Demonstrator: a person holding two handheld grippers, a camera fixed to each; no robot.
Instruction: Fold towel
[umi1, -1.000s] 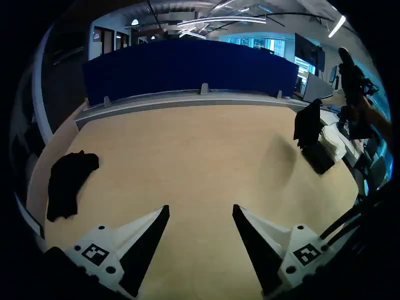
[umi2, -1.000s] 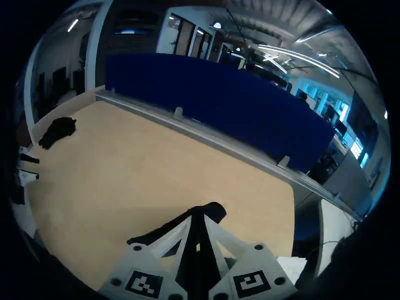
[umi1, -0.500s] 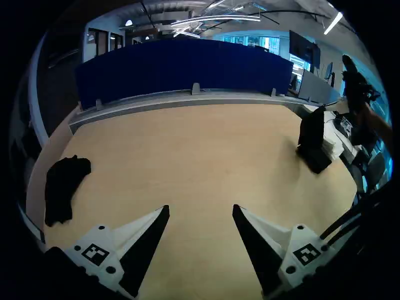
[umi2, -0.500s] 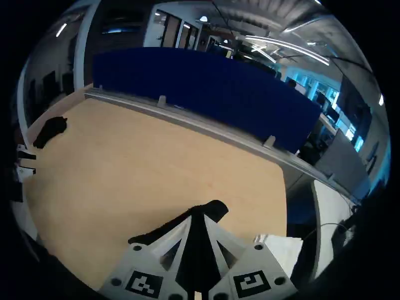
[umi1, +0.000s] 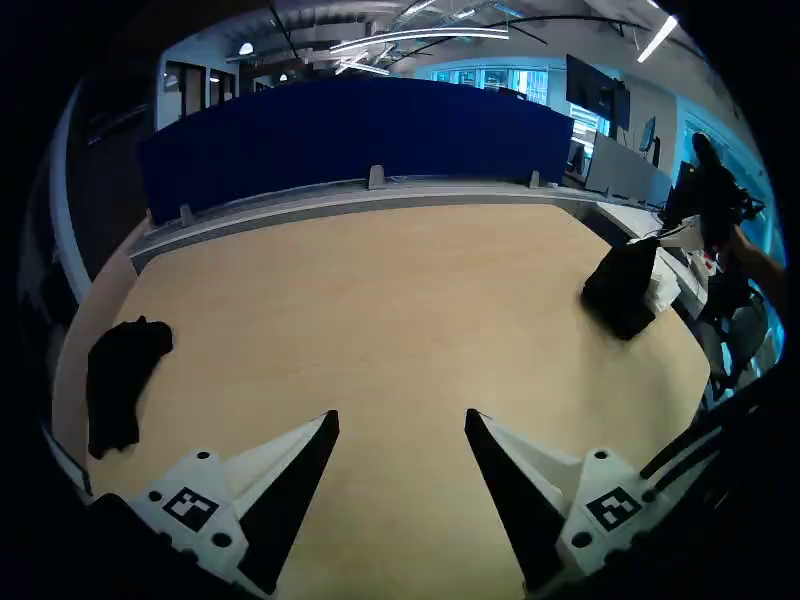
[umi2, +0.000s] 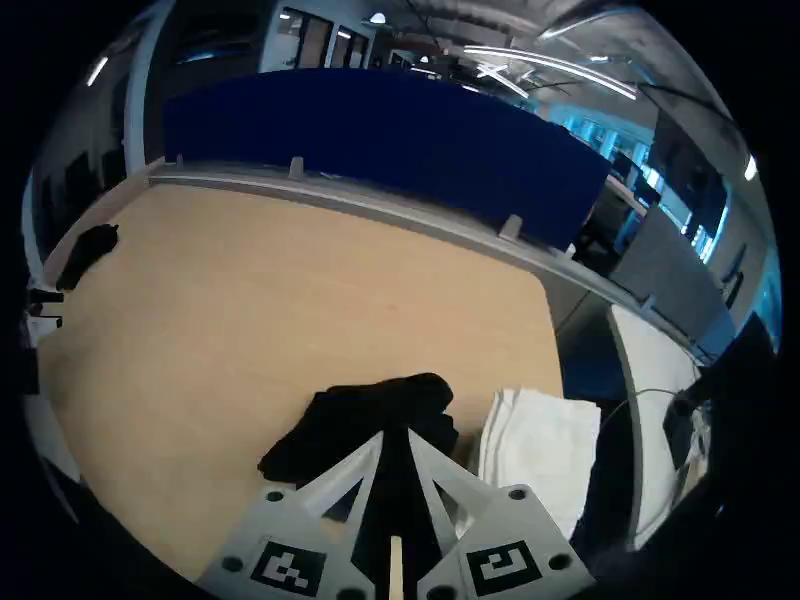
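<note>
Lowered toward the table, right hand-held gripper pinches the black towel; left hand-held gripper gapes wide.

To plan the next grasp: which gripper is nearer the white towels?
Right. The right gripper, jaws shut on the black towel, is just beside the white towels; the left gripper is far across the table.

Towel at table edge, stack just right; cloth far left.
</note>
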